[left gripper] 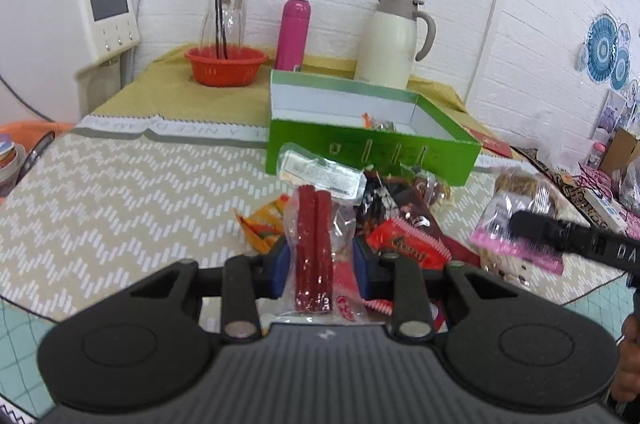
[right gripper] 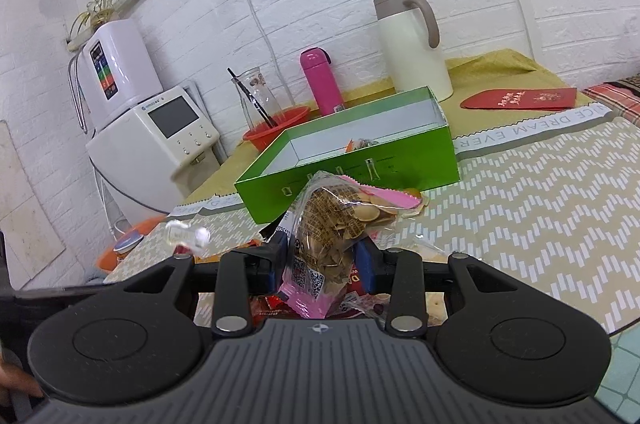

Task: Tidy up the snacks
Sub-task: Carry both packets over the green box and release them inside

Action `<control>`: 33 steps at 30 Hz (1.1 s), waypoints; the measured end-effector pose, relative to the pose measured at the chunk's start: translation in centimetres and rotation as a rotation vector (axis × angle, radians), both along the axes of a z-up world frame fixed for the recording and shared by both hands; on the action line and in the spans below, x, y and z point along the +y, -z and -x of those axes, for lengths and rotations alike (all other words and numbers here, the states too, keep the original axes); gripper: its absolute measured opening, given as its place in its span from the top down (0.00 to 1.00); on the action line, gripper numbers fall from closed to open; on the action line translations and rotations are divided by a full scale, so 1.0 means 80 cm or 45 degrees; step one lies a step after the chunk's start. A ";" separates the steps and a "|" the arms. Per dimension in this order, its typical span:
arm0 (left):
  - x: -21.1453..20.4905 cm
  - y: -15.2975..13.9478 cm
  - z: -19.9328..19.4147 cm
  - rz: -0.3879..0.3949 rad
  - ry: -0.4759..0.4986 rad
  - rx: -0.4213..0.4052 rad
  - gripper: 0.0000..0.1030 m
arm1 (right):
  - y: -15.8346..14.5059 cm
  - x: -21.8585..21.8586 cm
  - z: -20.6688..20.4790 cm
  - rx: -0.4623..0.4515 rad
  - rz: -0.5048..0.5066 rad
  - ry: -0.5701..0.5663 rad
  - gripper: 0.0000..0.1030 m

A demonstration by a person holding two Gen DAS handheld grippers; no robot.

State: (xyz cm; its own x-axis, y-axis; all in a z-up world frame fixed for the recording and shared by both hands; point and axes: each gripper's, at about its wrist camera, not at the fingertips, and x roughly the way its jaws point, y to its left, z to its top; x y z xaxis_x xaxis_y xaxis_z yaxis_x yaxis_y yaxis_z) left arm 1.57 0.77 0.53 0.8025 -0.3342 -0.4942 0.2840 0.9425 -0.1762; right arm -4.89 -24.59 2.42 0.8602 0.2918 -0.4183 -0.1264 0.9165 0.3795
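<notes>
My left gripper (left gripper: 320, 262) is shut on a clear packet of two red sticks (left gripper: 314, 244), held upright above the table. My right gripper (right gripper: 322, 258) is shut on a pink-edged bag of nuts (right gripper: 340, 224); the bag also shows in the left wrist view (left gripper: 516, 212) at the right. An open green box (left gripper: 368, 127) stands behind the snack pile and holds a few small snacks; it also shows in the right wrist view (right gripper: 352, 151). A pile of snack packets (left gripper: 400, 224) lies in front of the box.
At the back stand a red basket (left gripper: 226, 65) with a glass carafe (left gripper: 224, 15), a pink bottle (left gripper: 294, 33) and a cream thermos jug (left gripper: 394, 43). A white appliance (left gripper: 60, 23) is at left. A red envelope (right gripper: 520, 99) lies at right.
</notes>
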 end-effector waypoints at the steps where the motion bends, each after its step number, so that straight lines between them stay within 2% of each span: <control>1: -0.004 -0.005 -0.007 -0.008 -0.010 -0.026 0.72 | 0.000 0.005 -0.004 0.005 0.010 -0.008 0.38; 7: -0.036 -0.030 -0.047 -0.030 -0.044 -0.154 0.72 | -0.017 0.022 -0.018 -0.037 0.068 -0.030 0.38; 11: -0.040 -0.042 -0.057 0.015 -0.047 -0.169 0.72 | -0.028 0.022 -0.020 -0.071 0.096 -0.006 0.38; 20: -0.036 -0.041 -0.041 0.003 -0.056 -0.196 0.72 | -0.019 0.034 -0.011 -0.080 0.077 -0.004 0.38; 33: -0.031 -0.034 -0.017 -0.026 -0.086 -0.218 0.72 | -0.025 0.033 0.000 -0.112 0.085 -0.001 0.38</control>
